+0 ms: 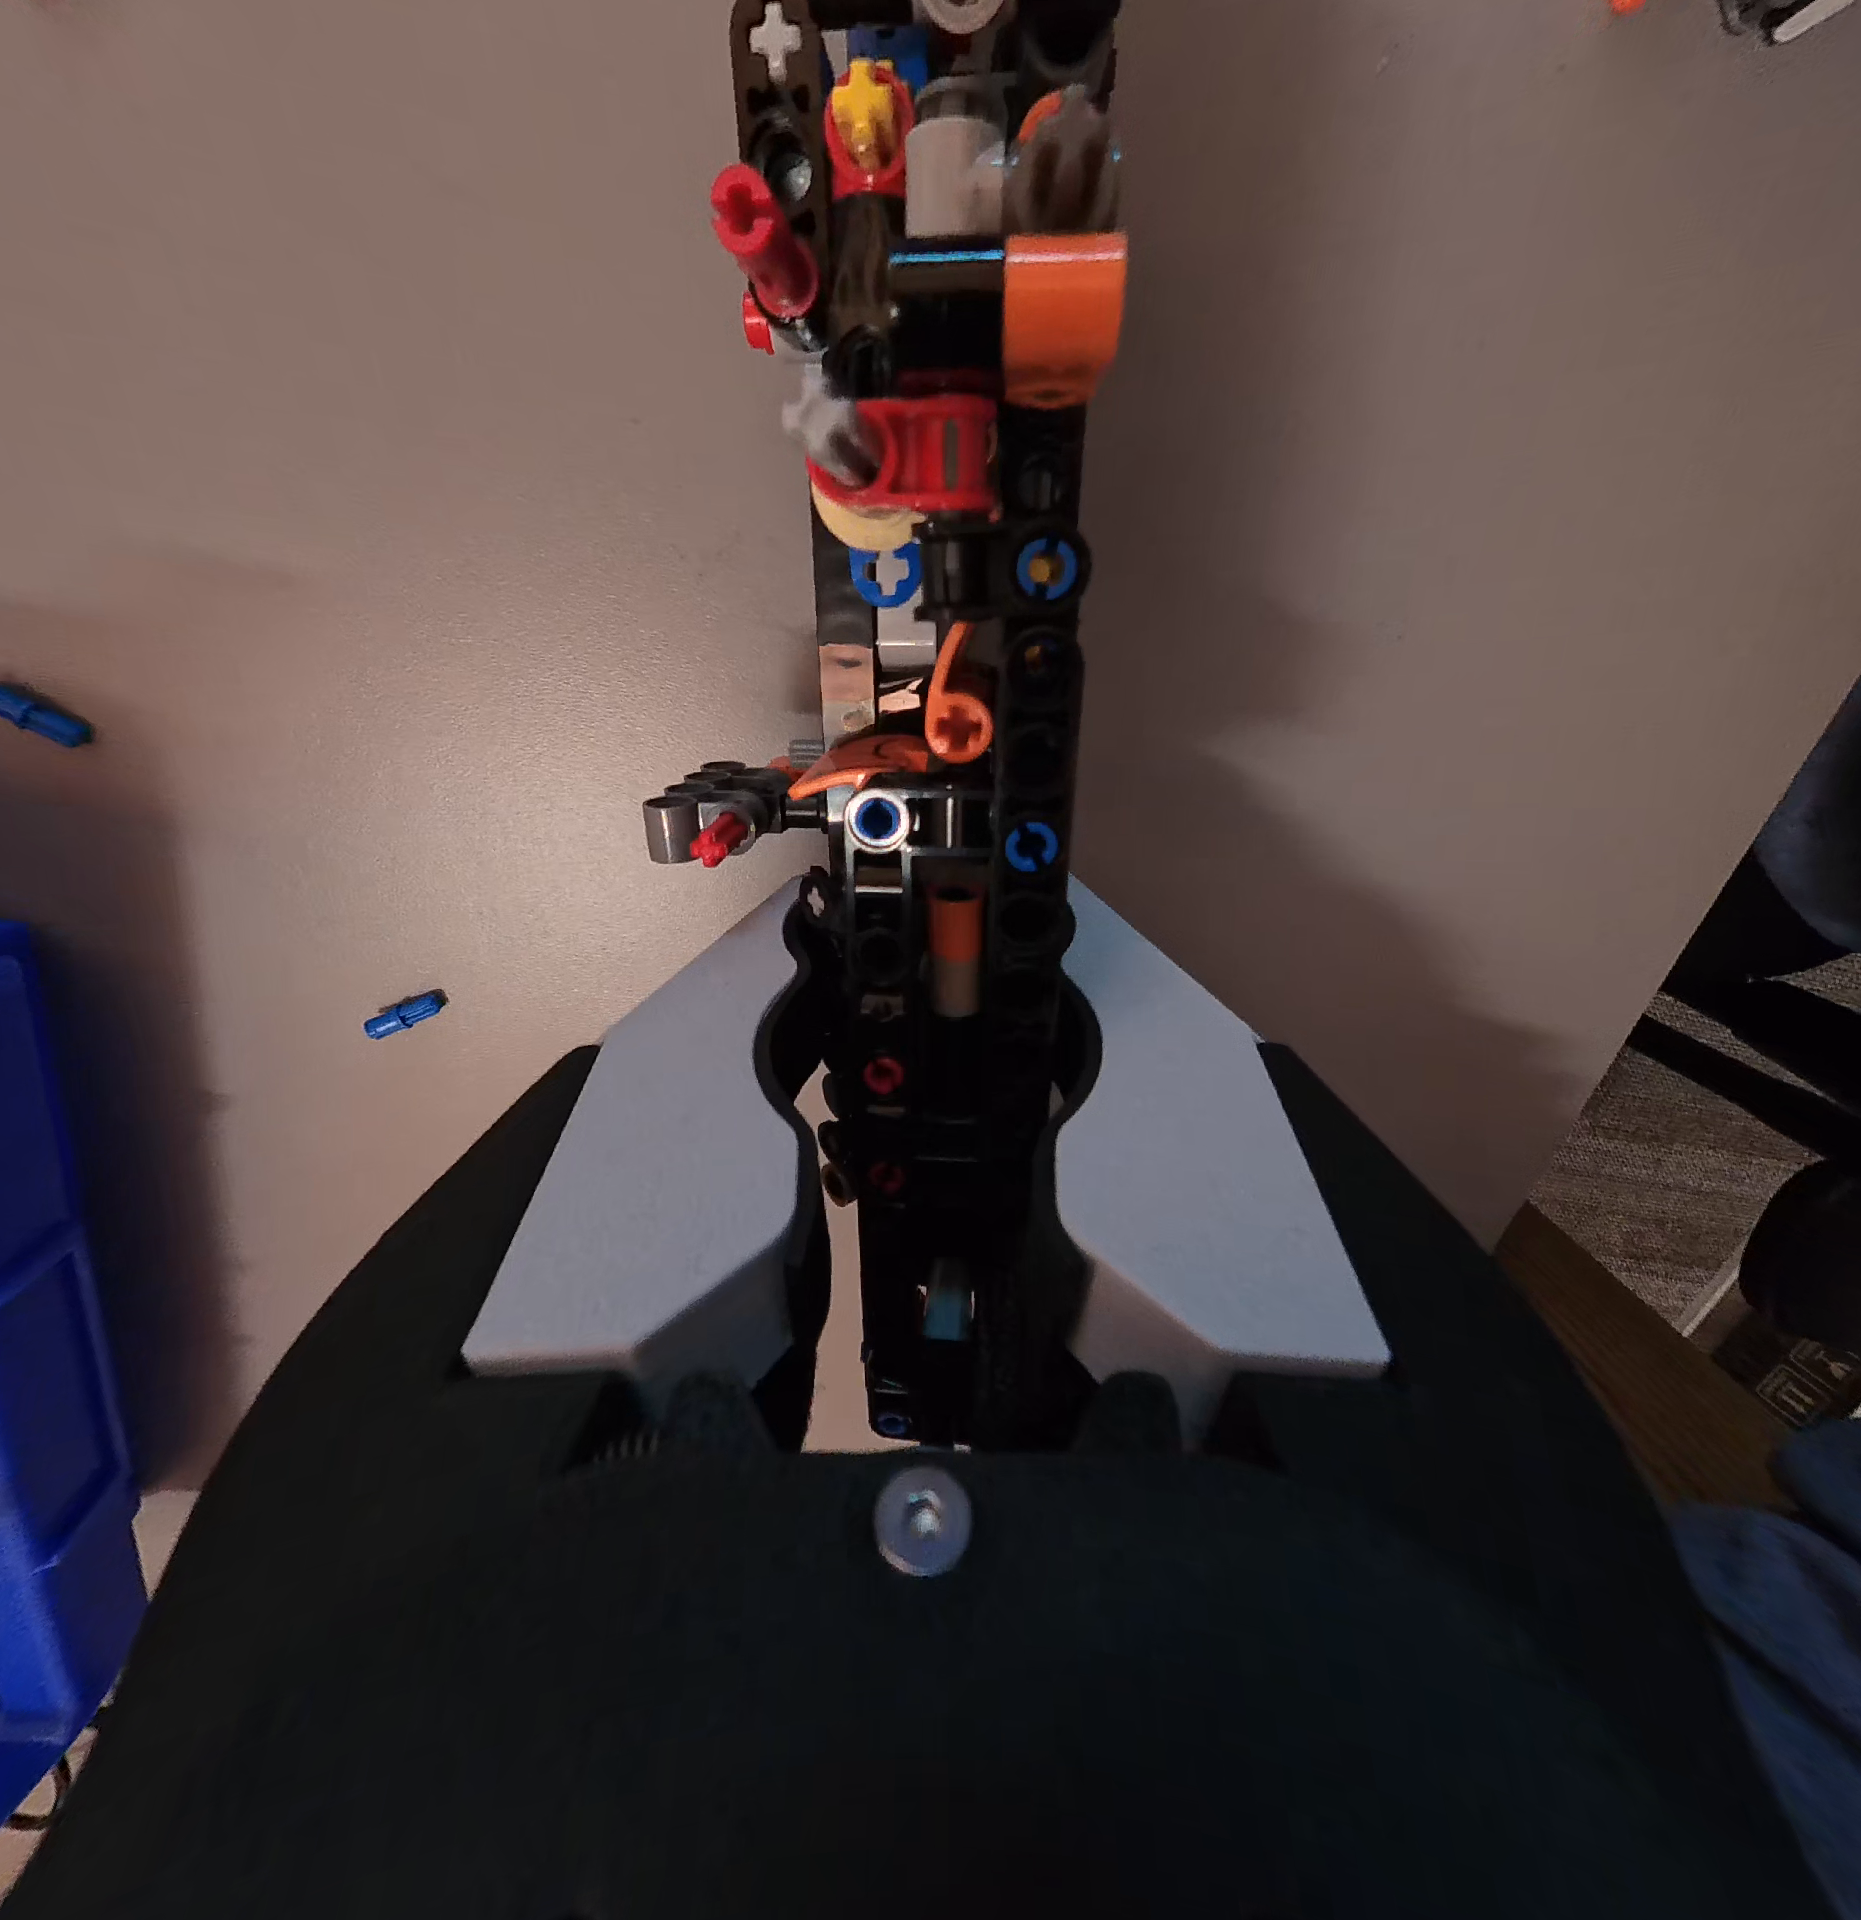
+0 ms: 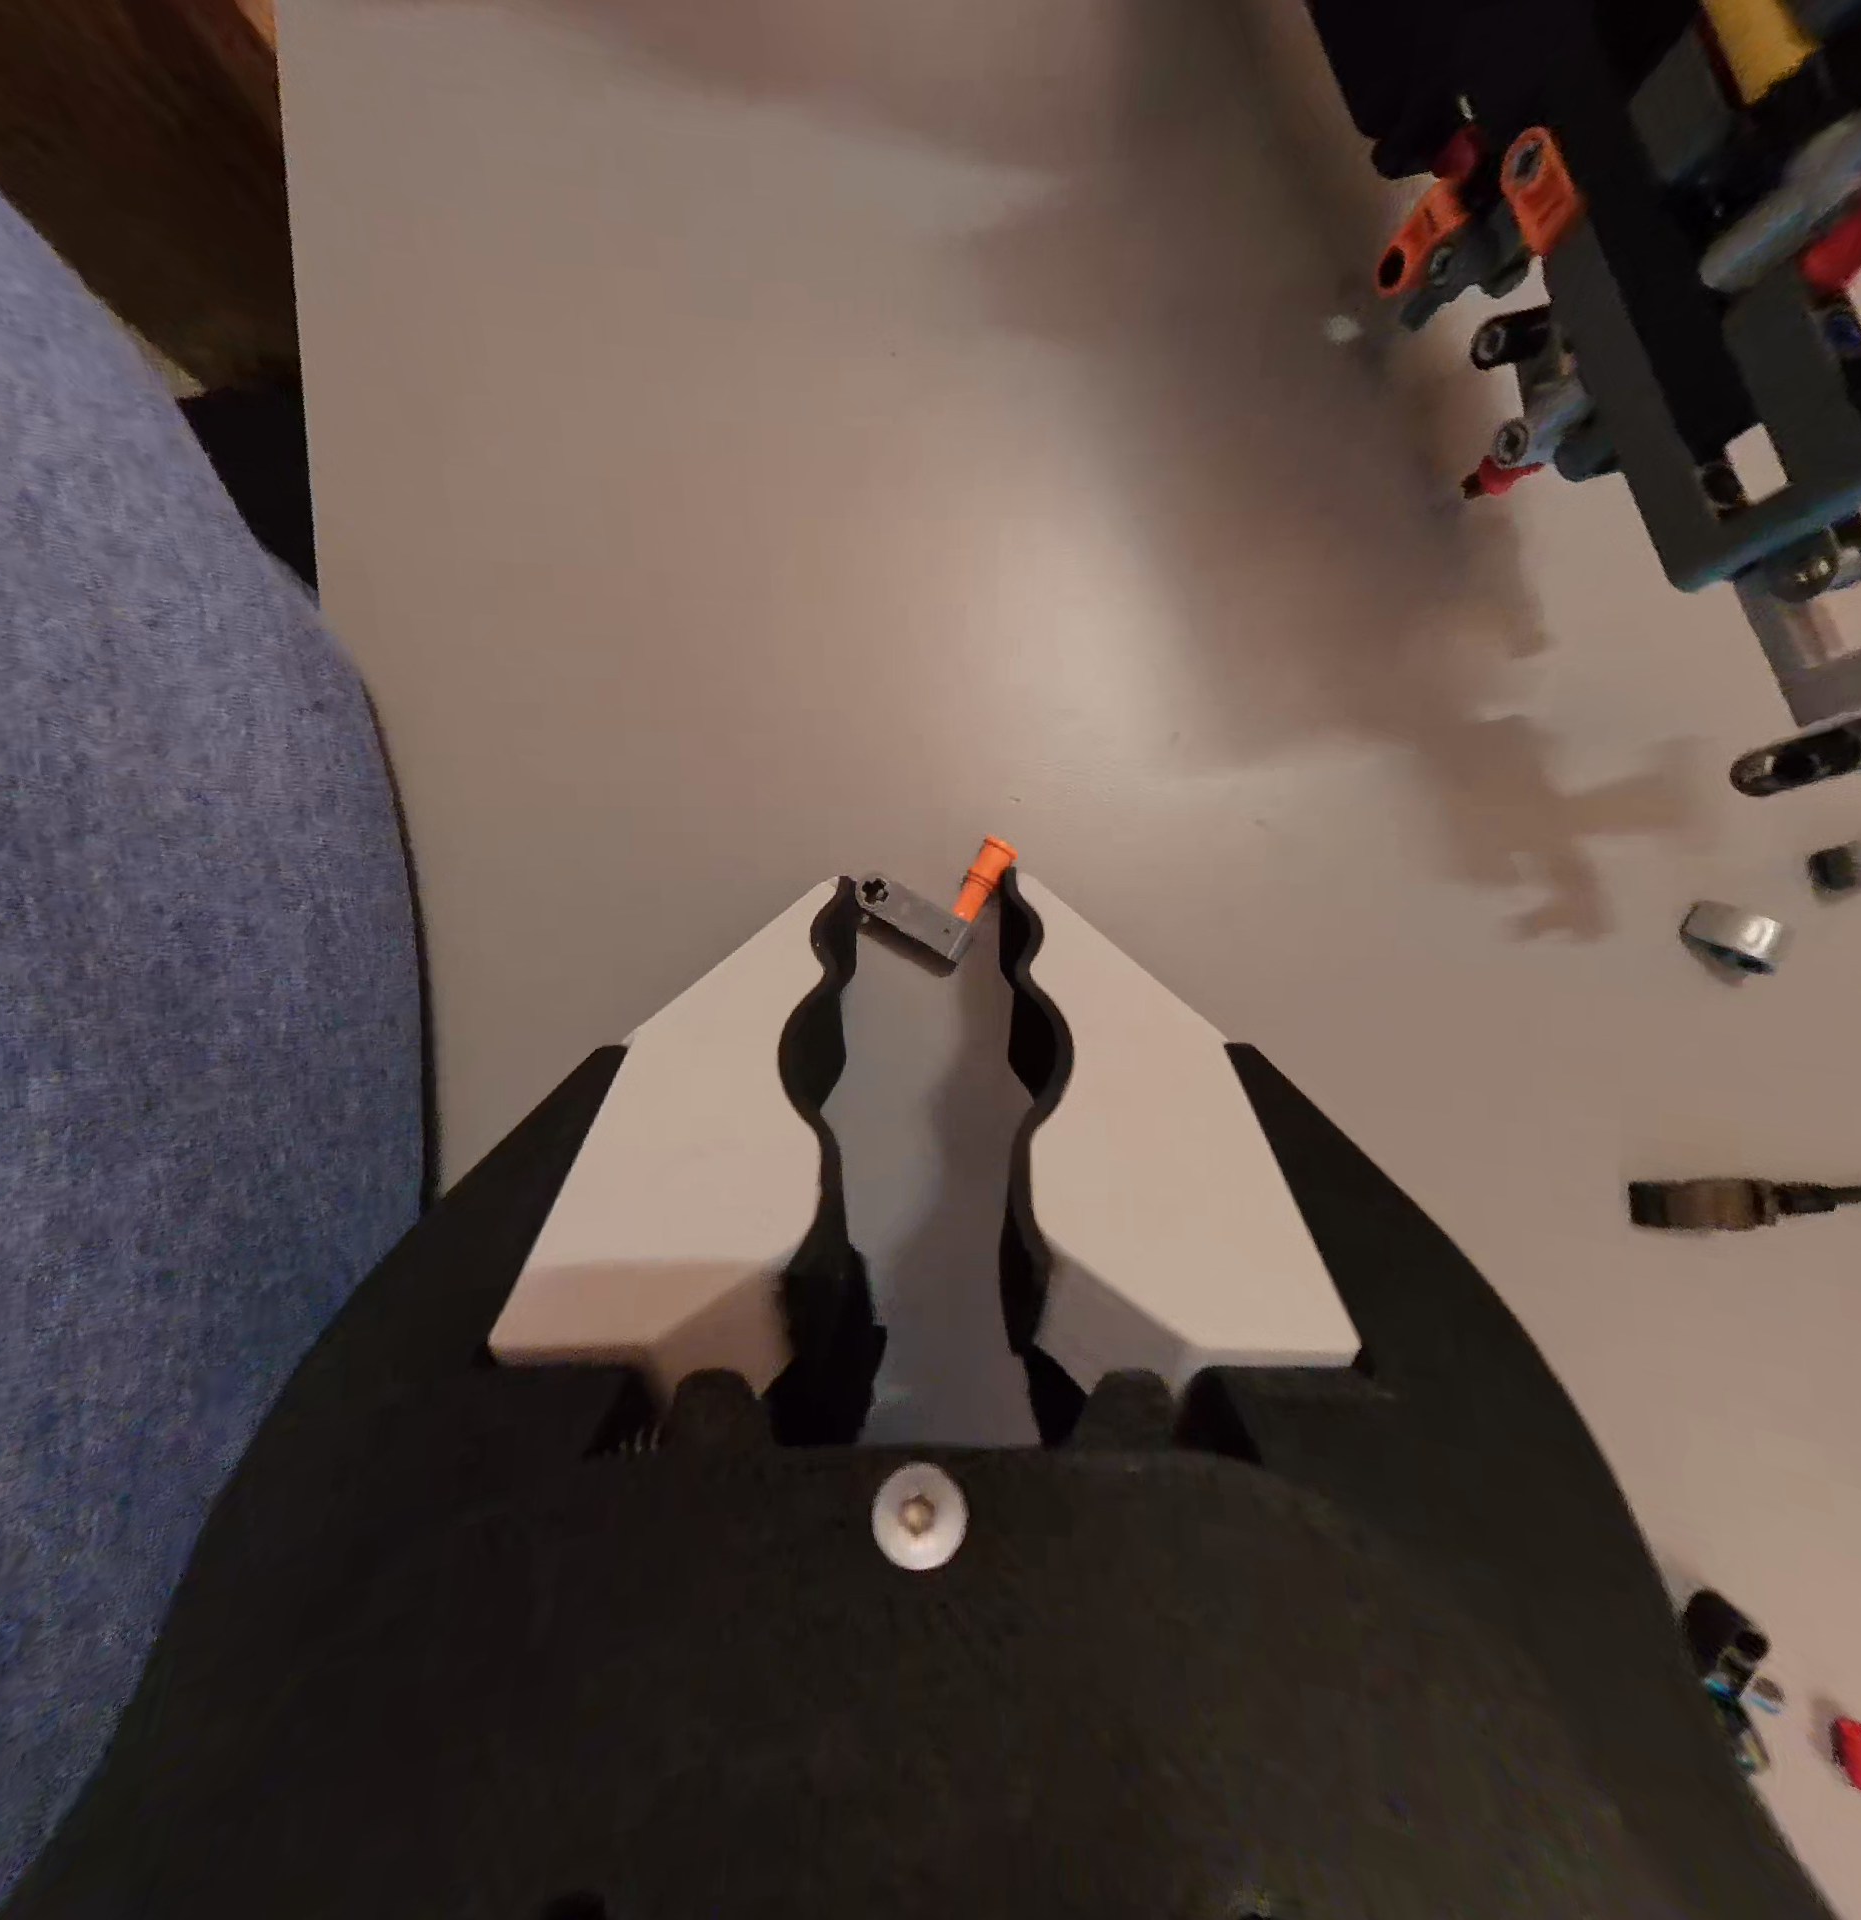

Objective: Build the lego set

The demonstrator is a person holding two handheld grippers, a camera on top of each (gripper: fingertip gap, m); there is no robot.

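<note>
- Lego assembly (image 1: 947, 644) is clamped lengthwise in the left gripper (image 1: 931, 914), off the table (image 1: 386, 416), likely to steady it for the next part.
- Right gripper (image 2: 926, 899) pinches a grey crank with orange pin (image 2: 931, 914) at its tips, likely the next part.
- Loose blue pins (image 1: 404, 1014) lie nearby.

Black model (image 1: 947, 935) — red, orange, blue bits, seemingly grey crank (image 2: 921, 920)
</note>
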